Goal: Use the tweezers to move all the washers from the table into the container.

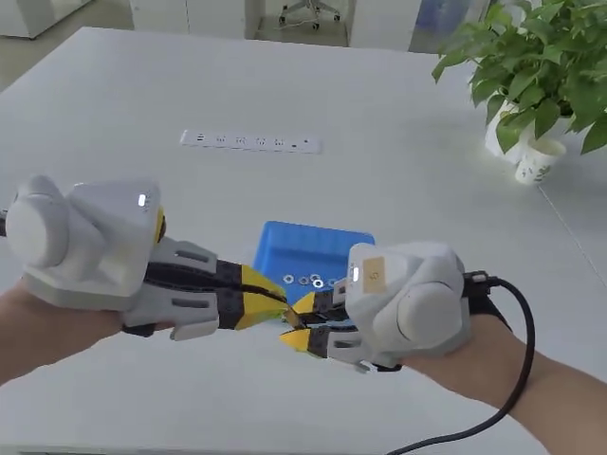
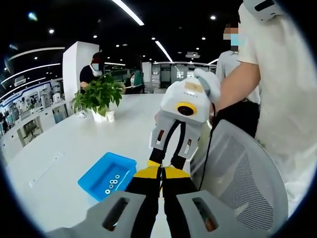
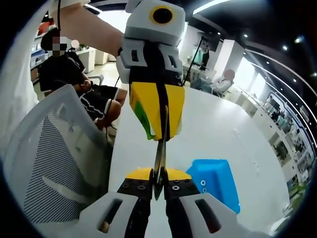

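Note:
My two grippers meet tip to tip above the white table's near side. In the head view the left gripper point(image 1: 278, 301) comes in from the left and the right gripper point(image 1: 298, 324) from the right. Thin metal tweezers point(image 3: 160, 153) run between them. Their lower end is pinched in my right gripper point(image 3: 158, 174) and their upper end sits between the yellow tips of the left gripper point(image 3: 163, 135). Both pairs of jaws are shut. Just beyond the tips lies a blue container point(image 1: 313, 237) with several washers point(image 1: 308, 281) inside, also seen as washers point(image 2: 113, 183) from the left gripper.
A white power strip point(image 1: 251, 142) lies farther back on the table. A potted plant point(image 1: 541, 66) and a paper cup point(image 1: 539, 159) stand at the far right. A grey mesh chair point(image 2: 237, 168) is on the near side. A black cable point(image 1: 512, 379) trails from the right gripper.

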